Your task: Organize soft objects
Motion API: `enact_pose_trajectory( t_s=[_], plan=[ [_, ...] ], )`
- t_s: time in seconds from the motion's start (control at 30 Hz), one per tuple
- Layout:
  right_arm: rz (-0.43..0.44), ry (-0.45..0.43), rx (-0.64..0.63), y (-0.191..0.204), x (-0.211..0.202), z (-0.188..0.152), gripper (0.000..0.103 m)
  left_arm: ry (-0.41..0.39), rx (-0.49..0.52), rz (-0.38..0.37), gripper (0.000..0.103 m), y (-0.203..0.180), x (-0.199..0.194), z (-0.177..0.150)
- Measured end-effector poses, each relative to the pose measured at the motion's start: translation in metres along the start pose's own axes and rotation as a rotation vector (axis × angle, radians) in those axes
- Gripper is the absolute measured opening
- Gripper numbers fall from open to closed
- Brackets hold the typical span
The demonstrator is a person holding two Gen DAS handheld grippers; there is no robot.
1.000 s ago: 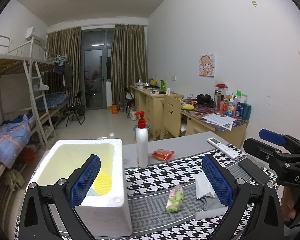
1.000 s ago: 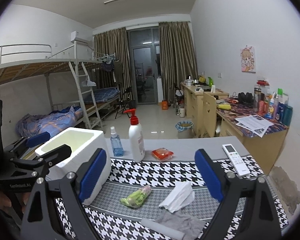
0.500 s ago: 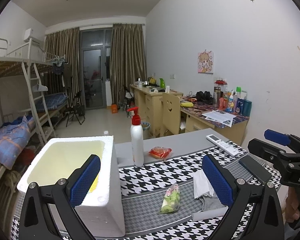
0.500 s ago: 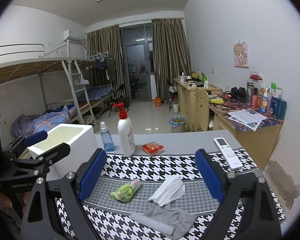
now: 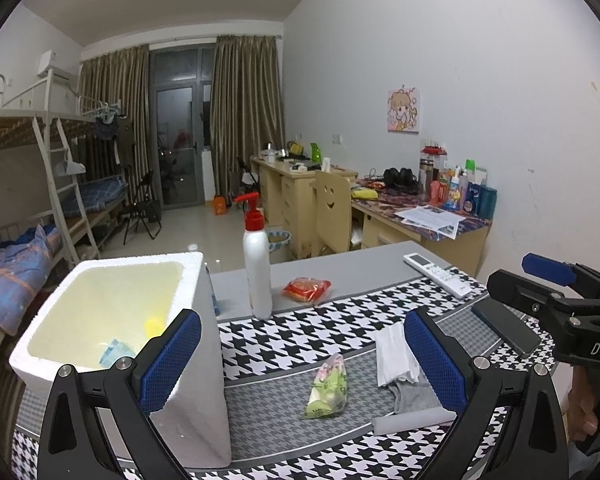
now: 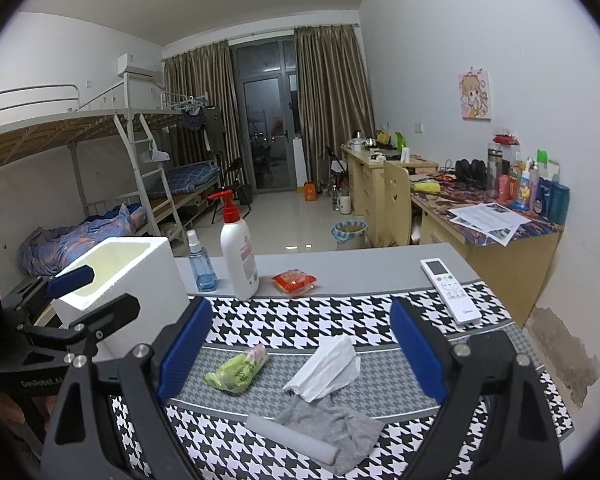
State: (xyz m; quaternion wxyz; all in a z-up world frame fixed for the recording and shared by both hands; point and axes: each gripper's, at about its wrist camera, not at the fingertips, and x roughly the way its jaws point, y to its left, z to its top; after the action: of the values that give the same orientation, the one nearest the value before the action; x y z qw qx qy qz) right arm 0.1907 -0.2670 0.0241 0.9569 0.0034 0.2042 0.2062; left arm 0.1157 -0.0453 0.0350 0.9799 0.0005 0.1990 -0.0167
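A green soft packet point(image 5: 327, 389) point(image 6: 238, 370), a white tissue point(image 5: 392, 354) point(image 6: 326, 364), a grey cloth point(image 6: 334, 424) point(image 5: 414, 394) and a grey roll point(image 6: 292, 438) lie on the houndstooth mat. A white foam box point(image 5: 112, 320) point(image 6: 128, 276) stands at the left with small items inside. My left gripper point(image 5: 302, 360) is open and empty, above the box's near corner and the packet. My right gripper point(image 6: 302, 346) is open and empty above the tissue and cloth.
A white pump bottle with red top point(image 5: 257, 260) point(image 6: 238, 248), a blue spray bottle point(image 6: 200, 260), a red snack packet point(image 5: 307, 290) point(image 6: 294, 280) and a white remote point(image 5: 438, 274) point(image 6: 450, 290) sit at the table's back. A black phone point(image 5: 504, 330) lies at the right.
Both grippers have dropped lower and nearer the table, so the box and the soft items look larger. Both stay open and empty.
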Motion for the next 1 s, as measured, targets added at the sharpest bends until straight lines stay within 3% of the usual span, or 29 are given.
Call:
enact_pose_trajectory(
  t_s=[1.0],
  plan=[
    [0.002, 0.100, 0.029, -0.021, 0.030, -0.012, 0.093, 0.117, 0.022, -0.020, 0.102, -0.018, 0.037, -0.020]
  ],
)
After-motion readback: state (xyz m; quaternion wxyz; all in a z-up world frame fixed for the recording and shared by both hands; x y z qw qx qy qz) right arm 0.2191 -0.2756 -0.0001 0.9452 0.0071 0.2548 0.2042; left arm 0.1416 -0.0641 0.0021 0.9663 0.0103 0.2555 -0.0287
